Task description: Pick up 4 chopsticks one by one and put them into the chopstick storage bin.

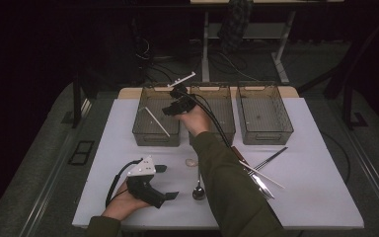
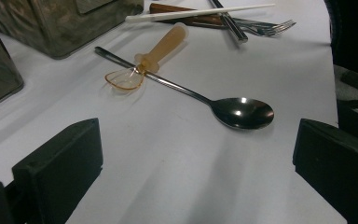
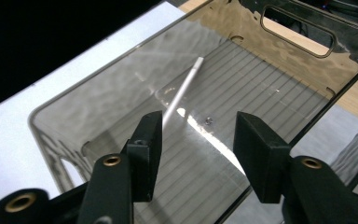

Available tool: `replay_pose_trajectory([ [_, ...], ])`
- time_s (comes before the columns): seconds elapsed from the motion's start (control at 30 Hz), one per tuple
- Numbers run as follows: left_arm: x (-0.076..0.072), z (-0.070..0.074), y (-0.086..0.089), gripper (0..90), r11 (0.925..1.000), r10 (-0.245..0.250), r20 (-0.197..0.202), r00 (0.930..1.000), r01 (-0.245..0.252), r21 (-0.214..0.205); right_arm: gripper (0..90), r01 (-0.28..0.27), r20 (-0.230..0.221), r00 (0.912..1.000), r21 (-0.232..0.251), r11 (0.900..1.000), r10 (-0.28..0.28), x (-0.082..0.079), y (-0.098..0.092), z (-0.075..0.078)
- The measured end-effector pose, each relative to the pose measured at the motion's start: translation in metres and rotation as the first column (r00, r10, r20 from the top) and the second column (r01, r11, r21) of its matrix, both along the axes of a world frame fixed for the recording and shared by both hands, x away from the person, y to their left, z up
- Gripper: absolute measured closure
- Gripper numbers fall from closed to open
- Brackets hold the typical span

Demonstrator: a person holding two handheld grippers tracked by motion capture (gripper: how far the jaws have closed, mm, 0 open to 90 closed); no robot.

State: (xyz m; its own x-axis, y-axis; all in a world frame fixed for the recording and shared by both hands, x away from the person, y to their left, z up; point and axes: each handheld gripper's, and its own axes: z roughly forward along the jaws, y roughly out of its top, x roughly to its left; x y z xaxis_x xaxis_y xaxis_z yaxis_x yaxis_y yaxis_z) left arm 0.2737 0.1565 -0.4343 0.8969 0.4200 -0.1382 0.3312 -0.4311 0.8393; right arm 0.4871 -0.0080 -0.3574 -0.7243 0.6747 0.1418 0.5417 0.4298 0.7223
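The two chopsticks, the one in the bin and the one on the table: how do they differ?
The bin chopstick lies alone inside the left bin, under the open right gripper. The table chopstick lies outside the bins, on the white table.
The bin chopstick touches no other utensil; the table chopstick lies across a fork and a knife.
Both are thin, white and straight.

Around the brightly lit white table (image 1: 128, 128) the room falls to near black, while in the gripper views a glint sits in the spoon (image 2: 242, 112) bowl, glare streaks the left bin (image 3: 261, 70) floor, soft shadows trail, and the nearest jaws blur slightly.
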Motion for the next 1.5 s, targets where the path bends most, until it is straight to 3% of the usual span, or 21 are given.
replay_pose_trajectory([
  [0.37, 0.0, -0.001, 0.0, 0.2, 1.0, 0.002, -0.002, 1.0, -0.002, 0.003, 45.6, -0.043, -0.016, 0.9989, 0.051, 0.9978, 0.044, -0.015, -0.015, 0.007],
  [0.4, 0.0, 0.0, 0.0, 0.2, 1.0, 0.003, -0.002, 1.0, -0.003, 0.005, 48.0, -0.052, -0.018, 0.9984, 0.057, 0.997, 0.053, -0.017, -0.017, 0.008],
  [0.5, 0.0, 0.0, 0.0, 0.1, 1.0, 0.002, -0.001, 1.0, -0.002, 0.007, 66.2, -0.1, -0.014, 0.9948, 0.043, 0.9941, 0.101, -0.026, -0.02, 0.008],
  [0.67, 0.0, -0.001, 0.0, 0.1, 0.9999, 0.002, 0.0, 1.0, -0.002, 0.014, 89.2, -0.194, -0.025, 0.9806, 0.015, 0.9809, 0.194, -0.043, -0.025, 0.007],
  [0.77, 0.0, -0.001, -0.001, 0.2, 0.9999, 0.003, -0.001, 1.0, -0.003, 0.015, 89.7, -0.222, -0.031, 0.9745, 0.0, 0.975, 0.222, -0.05, -0.03, 0.004],
  [1.03, 0.0, -0.001, -0.001, 0.1, 0.9998, 0.005, -0.003, 1.0, -0.005, 0.018, 89.7, -0.232, -0.043, 0.972, -0.034, 0.972, 0.231, -0.055, -0.035, -0.006],
  [1.5, 0.0, -0.001, -0.001, 0.2, 0.9998, 0.003, -0.001, 1.0, -0.003, 0.018, 89.7, -0.203, -0.042, 0.9786, -0.033, 0.9786, 0.202, -0.051, -0.03, -0.013],
])
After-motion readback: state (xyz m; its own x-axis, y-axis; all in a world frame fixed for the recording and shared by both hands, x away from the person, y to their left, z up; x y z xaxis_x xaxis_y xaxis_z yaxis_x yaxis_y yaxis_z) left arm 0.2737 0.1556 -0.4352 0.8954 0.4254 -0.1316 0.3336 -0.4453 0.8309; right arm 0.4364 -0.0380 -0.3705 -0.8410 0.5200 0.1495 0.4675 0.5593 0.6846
